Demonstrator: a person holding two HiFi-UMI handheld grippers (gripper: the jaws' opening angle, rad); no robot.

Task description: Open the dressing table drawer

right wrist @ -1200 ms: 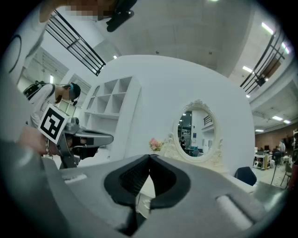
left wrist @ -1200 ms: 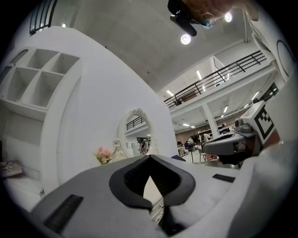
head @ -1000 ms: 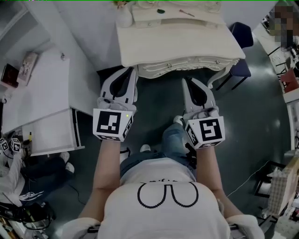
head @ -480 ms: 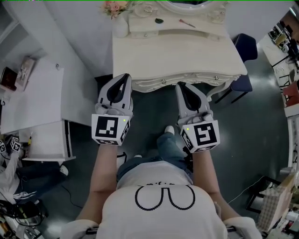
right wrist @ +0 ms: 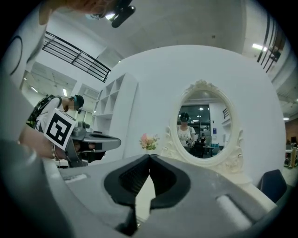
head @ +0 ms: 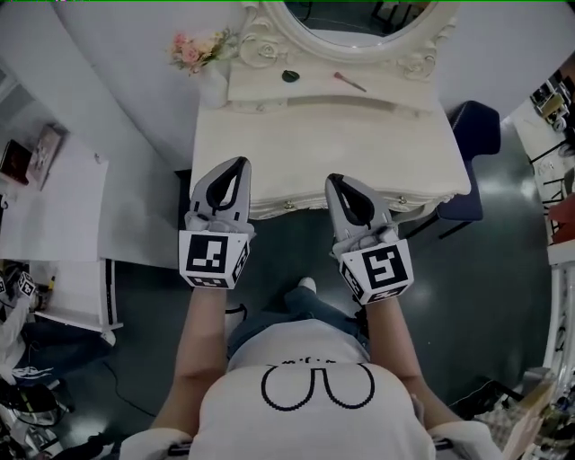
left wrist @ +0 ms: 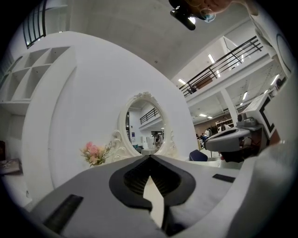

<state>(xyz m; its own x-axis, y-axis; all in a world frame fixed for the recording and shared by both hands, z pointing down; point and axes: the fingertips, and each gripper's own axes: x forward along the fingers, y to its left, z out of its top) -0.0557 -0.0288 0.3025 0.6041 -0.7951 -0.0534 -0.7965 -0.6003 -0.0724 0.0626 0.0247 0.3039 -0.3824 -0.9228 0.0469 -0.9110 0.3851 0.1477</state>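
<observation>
The left gripper [head: 241, 163] and the right gripper [head: 331, 179] are held level, side by side, pointing at the far wall. On each gripper the jaws are closed tip to tip, with nothing between them. The tips of both lie over the near edge of the dressing table [head: 332, 135]. The drawer [head: 305, 207] sits in the table's near face, closed, its knobs showing. An oval mirror [head: 350, 18] stands at the far side. Pink flowers [head: 198, 49] stand at the far left.

You wear a white tee [head: 314, 400] printed with black loops, and blue jeans [head: 310, 310]. Your left gripper [head: 241, 163] and right gripper [head: 331, 179] are grey, each with a black-and-white marker cube [head: 214, 258].
</observation>
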